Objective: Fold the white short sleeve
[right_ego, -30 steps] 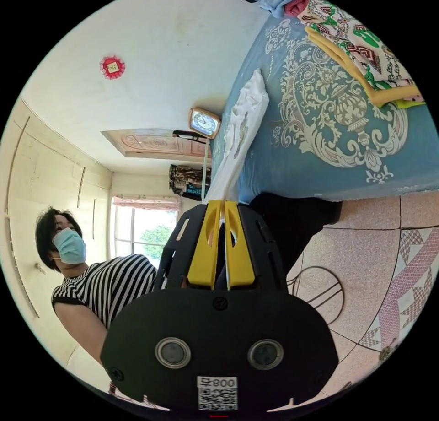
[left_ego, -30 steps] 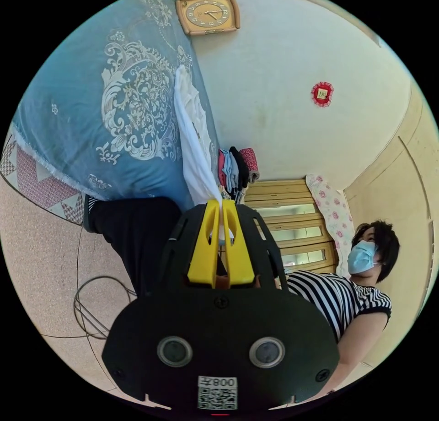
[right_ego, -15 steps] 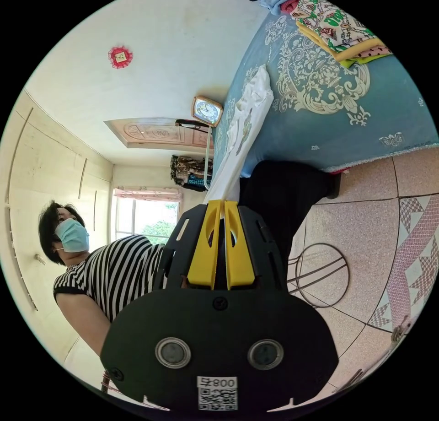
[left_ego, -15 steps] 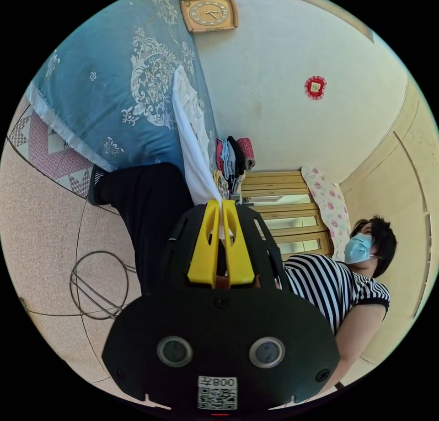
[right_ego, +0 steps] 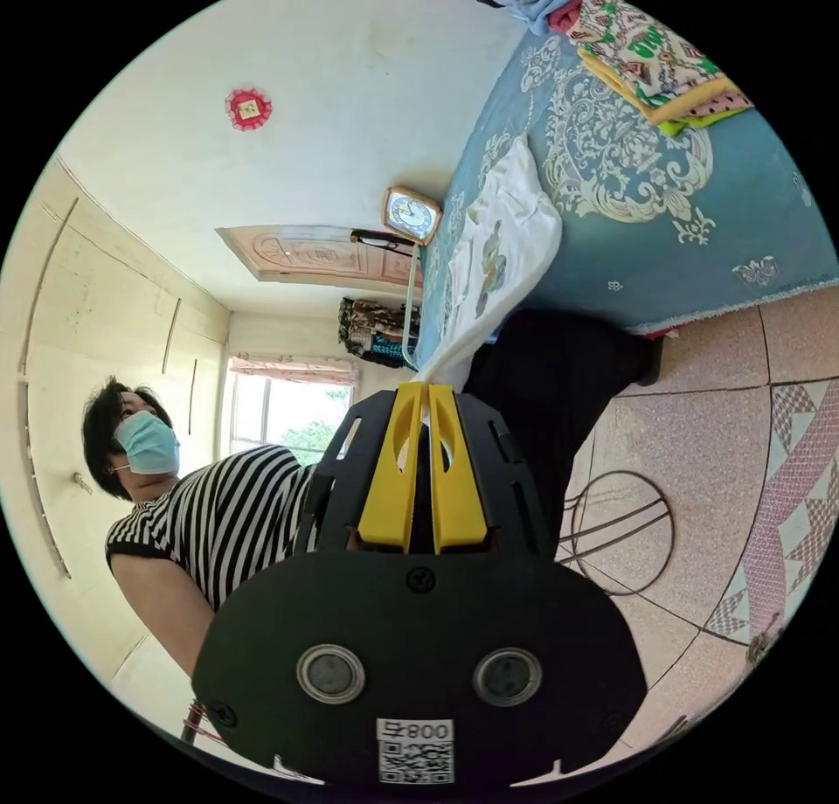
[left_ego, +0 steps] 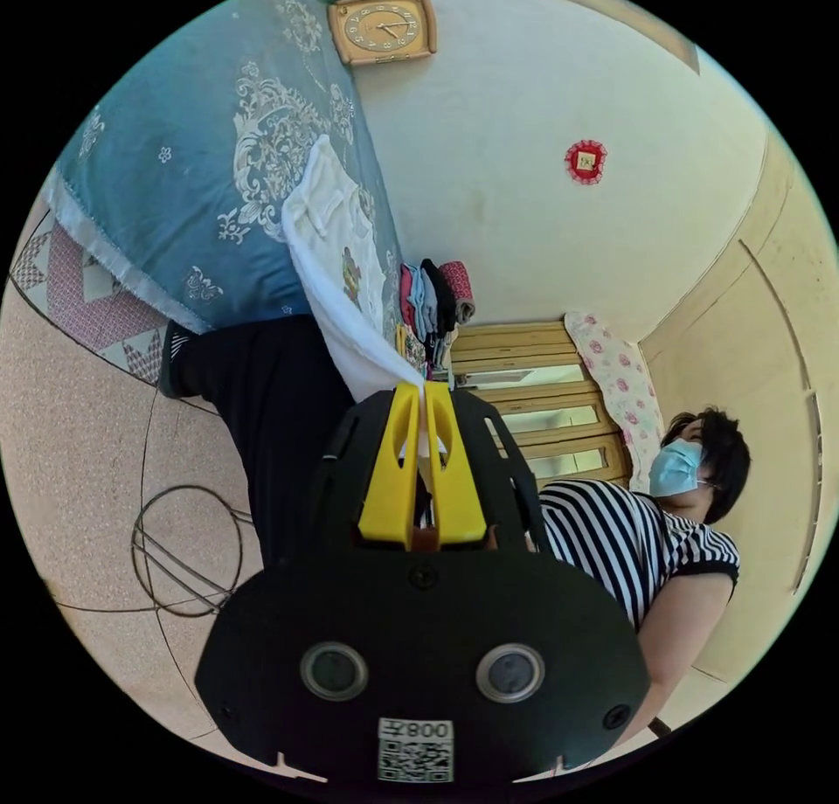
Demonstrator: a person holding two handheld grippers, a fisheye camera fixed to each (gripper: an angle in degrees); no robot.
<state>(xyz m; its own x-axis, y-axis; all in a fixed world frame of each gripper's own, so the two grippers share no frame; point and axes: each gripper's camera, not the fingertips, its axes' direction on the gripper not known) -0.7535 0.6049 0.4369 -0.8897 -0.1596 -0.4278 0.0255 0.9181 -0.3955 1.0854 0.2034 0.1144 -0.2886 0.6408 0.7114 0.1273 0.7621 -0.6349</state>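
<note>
Both grippers, left [left_ego: 424, 393] and right [right_ego: 419, 393], stay clamped on the white shirt [left_ego: 336, 253], which now spreads wider, seemingly readying a fold.

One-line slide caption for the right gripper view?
Right claw shut on white shirt stretched over blue bedspread.

I see a bed [left_ego: 157, 166] under a blue cover with a pale ornamental pattern; the cover's fringed edge hangs over the side toward the tiled floor [left_ego: 79, 454]. On the cover lies the far part of the white short sleeve [left_ego: 328, 214], its printed front up, the near end lifted off the edge. In the right gripper view the same shirt [right_ego: 502, 245] lies near a folded patterned stack [right_ego: 655, 52] on the bed [right_ego: 699, 227]. On the floor I see a wire loop [right_ego: 620, 529]
</note>
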